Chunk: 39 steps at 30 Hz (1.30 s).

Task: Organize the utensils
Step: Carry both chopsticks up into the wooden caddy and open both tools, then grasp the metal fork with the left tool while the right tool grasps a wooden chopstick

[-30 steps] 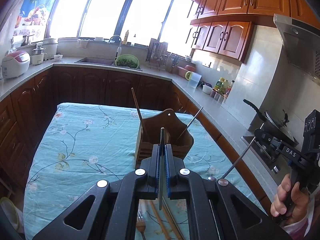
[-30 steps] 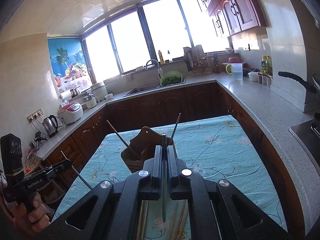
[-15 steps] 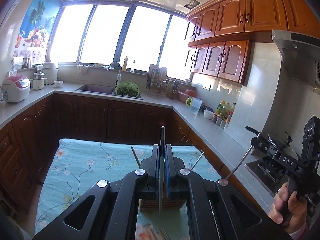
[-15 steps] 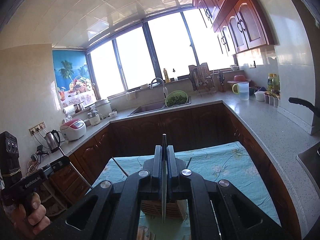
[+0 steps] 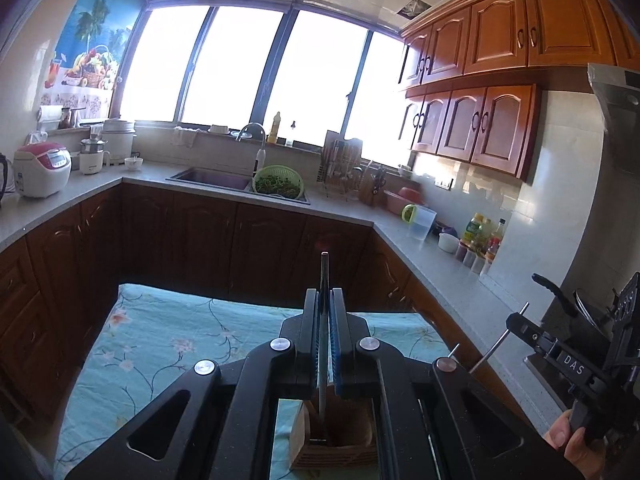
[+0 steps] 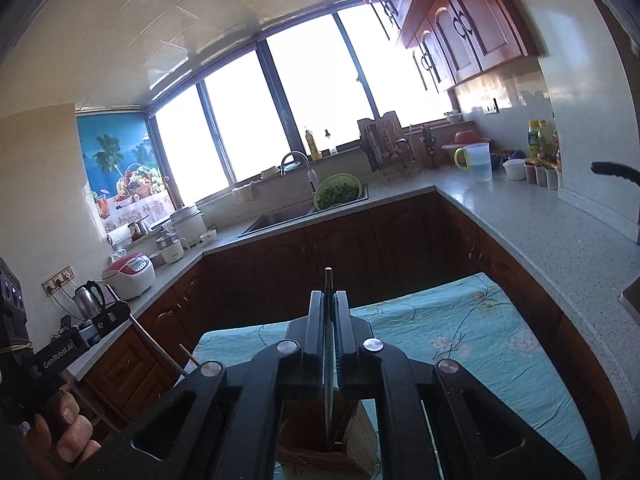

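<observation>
1. Wooden slatted utensil holder [image 5: 334,436], brown, standing on the counter [image 5: 160,344] spread with a teal floral cloth; seen low through each claw's frame, right under the clamped tips.
2. Left claw [image 5: 325,344], black with blue pads, clamped tight on a thin grey metal utensil handle [image 5: 323,280]; upper end poking above the fingertips, lower end reaching down into the holder.
3. Right claw [image 6: 329,344], black, likewise pinched shut on a slim dark metal utensil shaft [image 6: 328,280], running from above the tips down into the same holder [image 6: 320,446].
4. Seen from the left wrist: right hand [image 5: 576,440] at the lower right edge, wrapped round a black handle marked DAS, thin metal rod slanting out of that claw.
5. Seen from the right wrist: left hand [image 6: 68,428] at the lower left, thin rod slanting from its claw.
6. Beyond the cloth: dark wooden cabinets, grey speckled worktop, green colander [image 5: 279,182] by the sink.
</observation>
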Tool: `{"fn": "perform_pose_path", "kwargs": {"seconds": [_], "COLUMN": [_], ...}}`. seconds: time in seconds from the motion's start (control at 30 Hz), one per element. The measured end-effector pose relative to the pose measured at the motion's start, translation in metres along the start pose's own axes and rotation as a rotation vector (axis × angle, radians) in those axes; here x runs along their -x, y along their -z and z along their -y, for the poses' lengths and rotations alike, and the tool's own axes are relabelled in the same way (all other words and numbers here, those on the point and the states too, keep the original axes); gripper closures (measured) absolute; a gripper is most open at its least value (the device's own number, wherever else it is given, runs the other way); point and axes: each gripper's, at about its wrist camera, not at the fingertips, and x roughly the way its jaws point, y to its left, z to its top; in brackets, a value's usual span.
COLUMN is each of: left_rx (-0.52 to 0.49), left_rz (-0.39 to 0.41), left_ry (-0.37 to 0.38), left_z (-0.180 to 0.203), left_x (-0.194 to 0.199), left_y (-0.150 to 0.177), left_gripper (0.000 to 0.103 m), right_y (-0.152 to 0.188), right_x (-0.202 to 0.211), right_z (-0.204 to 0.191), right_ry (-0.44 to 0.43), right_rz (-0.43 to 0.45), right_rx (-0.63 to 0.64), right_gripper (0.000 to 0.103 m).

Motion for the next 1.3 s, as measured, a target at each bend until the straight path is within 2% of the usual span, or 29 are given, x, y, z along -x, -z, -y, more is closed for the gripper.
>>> {"fn": "perform_pose_path", "kwargs": {"seconds": [0.17, 0.3, 0.4, 0.73, 0.77, 0.93, 0.97, 1.0, 1.03, 1.07, 1.1, 1.13, 1.2, 1.3], "left_rx": [0.059, 0.088, 0.089, 0.065, 0.064, 0.058, 0.057, 0.059, 0.063, 0.059, 0.047, 0.033, 0.009, 0.014], "left_rz": [-0.08, -0.113, -0.128, -0.151, -0.153, -0.156, -0.157, -0.152, -0.142, -0.125, -0.099, -0.075, -0.049, -0.059], "left_ry": [0.0, 0.009, 0.004, -0.01, -0.01, -0.012, -0.013, -0.005, -0.009, -0.026, -0.047, -0.064, -0.067, -0.061], "left_z": [-0.014, -0.023, -0.033, -0.034, -0.034, -0.034, -0.033, -0.033, -0.033, -0.03, -0.029, -0.028, -0.026, -0.026], "left_x": [-0.043, -0.068, -0.077, -0.087, -0.088, -0.078, -0.074, -0.067, -0.061, -0.053, -0.044, -0.034, -0.016, 0.01], "left_y": [0.025, 0.032, 0.031, 0.022, 0.021, 0.024, 0.025, 0.028, 0.029, 0.031, 0.032, 0.035, 0.039, 0.05], "left_gripper": [0.1, 0.1, 0.099, 0.098, 0.098, 0.098, 0.094, 0.085, 0.069, 0.058, 0.04, 0.032, 0.028, 0.016], "right_y": [0.026, 0.038, 0.038, 0.035, 0.034, 0.03, 0.029, 0.028, 0.027, 0.026, 0.026, 0.026, 0.027, 0.037], "right_x": [-0.027, -0.039, -0.04, -0.04, -0.04, -0.03, -0.025, -0.019, -0.012, -0.004, 0.005, 0.014, 0.031, 0.057], "right_z": [0.017, 0.024, 0.024, 0.02, 0.02, 0.021, 0.021, 0.021, 0.021, 0.022, 0.022, 0.022, 0.024, 0.026], "right_ry": [0.004, -0.002, 0.001, 0.003, 0.001, -0.022, -0.026, -0.031, -0.033, -0.035, -0.038, -0.037, -0.045, -0.058], "right_rz": [-0.071, -0.122, -0.126, -0.143, -0.145, -0.133, -0.124, -0.113, -0.097, -0.075, -0.054, -0.038, -0.019, 0.006], "right_rx": [-0.042, -0.058, -0.053, -0.041, -0.042, -0.046, -0.051, -0.057, -0.062, -0.065, -0.067, -0.067, -0.073, -0.077], "right_gripper": [0.099, 0.099, 0.098, 0.098, 0.094, 0.09, 0.082, 0.065, 0.056, 0.04, 0.033, 0.031, 0.022, 0.011]}}
